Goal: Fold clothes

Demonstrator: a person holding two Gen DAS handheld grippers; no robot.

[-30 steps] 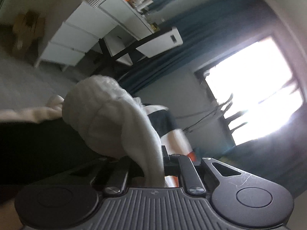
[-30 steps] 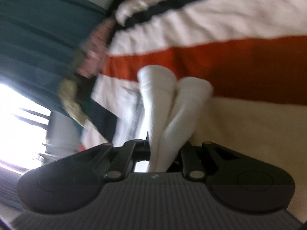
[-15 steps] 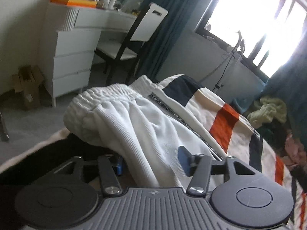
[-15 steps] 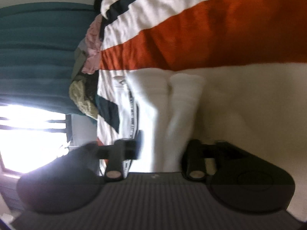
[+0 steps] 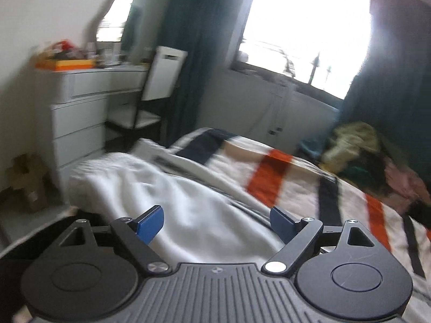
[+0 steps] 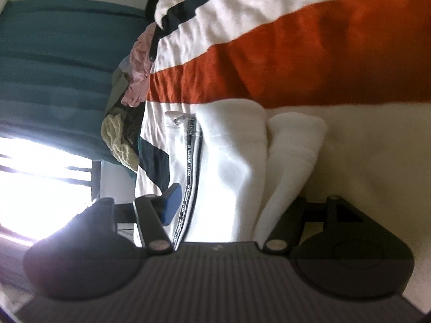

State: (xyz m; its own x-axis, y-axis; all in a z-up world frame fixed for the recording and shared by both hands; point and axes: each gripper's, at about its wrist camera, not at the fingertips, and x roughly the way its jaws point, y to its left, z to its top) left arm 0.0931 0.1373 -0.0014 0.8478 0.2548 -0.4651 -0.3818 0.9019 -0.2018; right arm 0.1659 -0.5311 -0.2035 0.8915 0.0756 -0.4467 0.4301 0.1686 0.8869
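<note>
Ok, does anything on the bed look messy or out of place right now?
Yes. A heap of unfolded clothes is bunched at the far side of the striped blanket by the curtain. The white trousers lie folded lengthwise but rumpled, their two leg ends uneven.

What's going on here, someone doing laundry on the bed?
Yes. A person with a gripper tool in each hand is folding white trousers on a striped blanket. Both the left gripper and the right gripper are opening; the cloth lies between the jaws, no longer pinched. A heap of other clothes waits further along the bed.
</note>
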